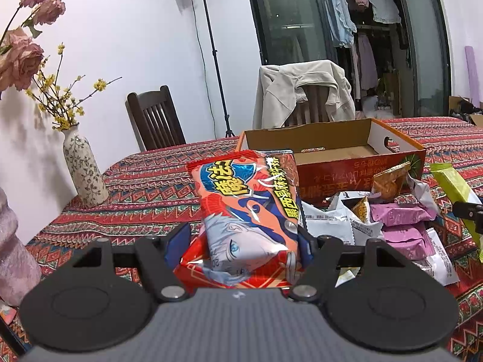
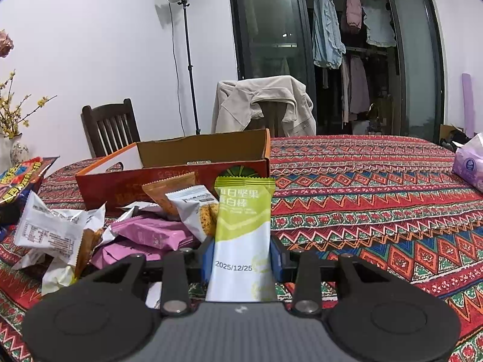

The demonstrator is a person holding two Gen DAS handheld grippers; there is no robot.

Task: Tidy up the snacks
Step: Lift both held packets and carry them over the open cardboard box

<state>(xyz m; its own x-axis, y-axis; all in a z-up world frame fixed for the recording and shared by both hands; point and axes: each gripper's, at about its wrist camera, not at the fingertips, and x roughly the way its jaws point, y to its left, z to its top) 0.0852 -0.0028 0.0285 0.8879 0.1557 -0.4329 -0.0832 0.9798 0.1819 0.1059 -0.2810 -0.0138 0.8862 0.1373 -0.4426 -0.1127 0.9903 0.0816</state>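
Left tool (image 1: 241, 238) gripping red snack bag (image 1: 247, 205); right tool (image 2: 243, 256) clamping green bar (image 2: 243, 229)

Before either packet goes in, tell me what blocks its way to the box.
Nothing visible does. The red packet in the left gripper sits in front of the open box. The green bar in the right gripper faces the box's near wall, the snack pile off to one side.

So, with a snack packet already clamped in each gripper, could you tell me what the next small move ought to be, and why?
Probably carry the left gripper forward over the cardboard box and let go. It grips the red snack packet above the tablecloth, the box lies open just beyond, and loose packets remain piled beside it. The right gripper holds the green bar.
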